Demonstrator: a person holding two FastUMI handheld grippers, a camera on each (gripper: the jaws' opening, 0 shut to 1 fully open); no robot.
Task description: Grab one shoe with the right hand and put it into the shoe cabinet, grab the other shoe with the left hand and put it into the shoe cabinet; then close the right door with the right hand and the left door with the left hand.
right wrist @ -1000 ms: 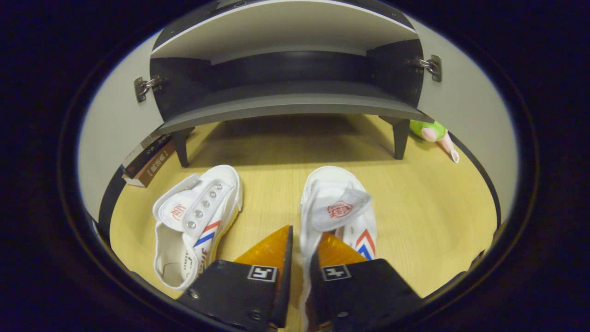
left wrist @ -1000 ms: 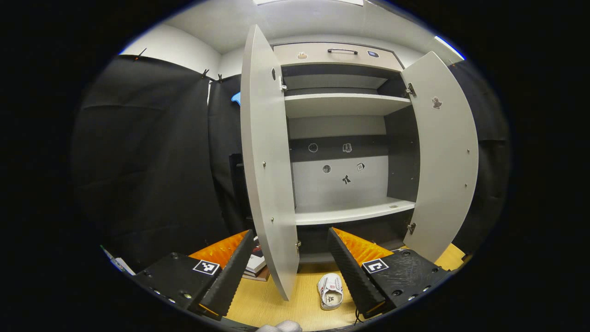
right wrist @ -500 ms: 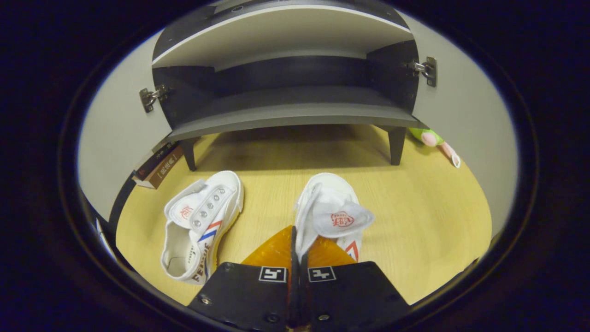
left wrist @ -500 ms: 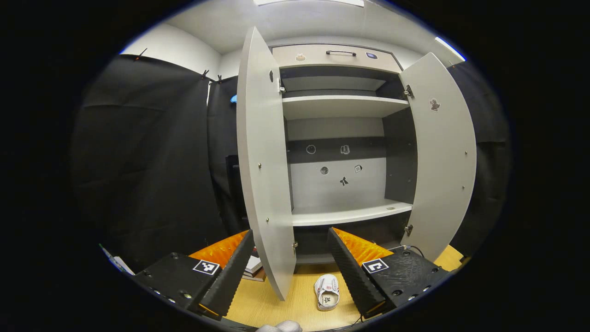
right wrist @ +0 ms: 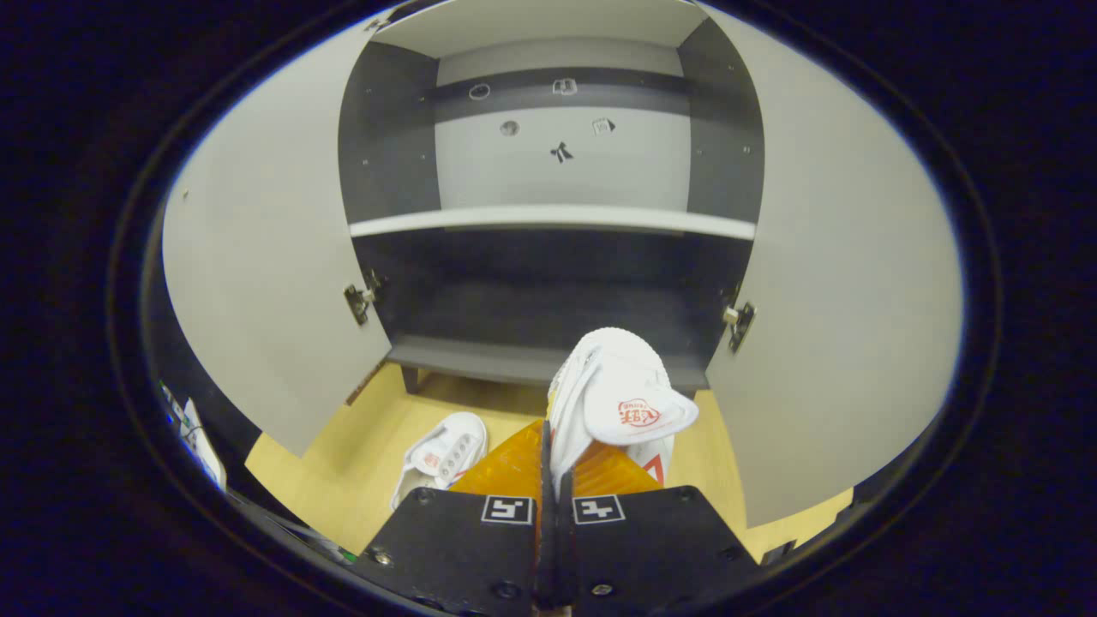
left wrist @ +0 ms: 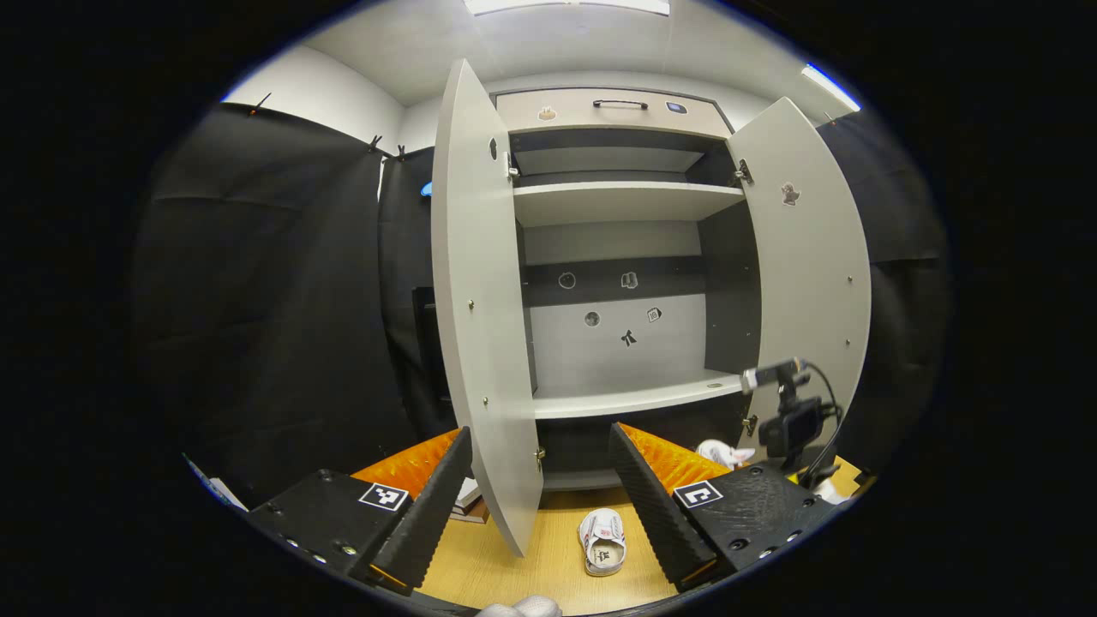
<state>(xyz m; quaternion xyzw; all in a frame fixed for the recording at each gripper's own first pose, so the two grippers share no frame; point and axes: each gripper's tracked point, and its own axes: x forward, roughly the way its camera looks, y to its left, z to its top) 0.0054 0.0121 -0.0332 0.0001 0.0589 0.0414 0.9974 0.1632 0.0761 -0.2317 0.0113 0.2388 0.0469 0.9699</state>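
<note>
My right gripper [right wrist: 553, 480] had its fingers pinched tight on the rim of 1 white canvas shoe with red and blue stripes [right wrist: 613, 403], held off the floor, toe pointing far toward the grey 2-door shoe cabinet [right wrist: 548, 223], whose dark bottom shelf [right wrist: 480, 356] lay straight ahead. My left gripper [left wrist: 540, 488] hovered level, fingers spread wide and empty, the second white shoe [left wrist: 603, 542] on the wooden floor [left wrist: 514, 566] below between them.

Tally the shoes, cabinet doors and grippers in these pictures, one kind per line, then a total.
White canvas shoes: 2, one pinched in the right gripper, held shoe, one on the wooden floor.
Open grey cabinet doors: 2, left door, right door.
Grippers: 2, including the left gripper.
Total: 6.
</note>
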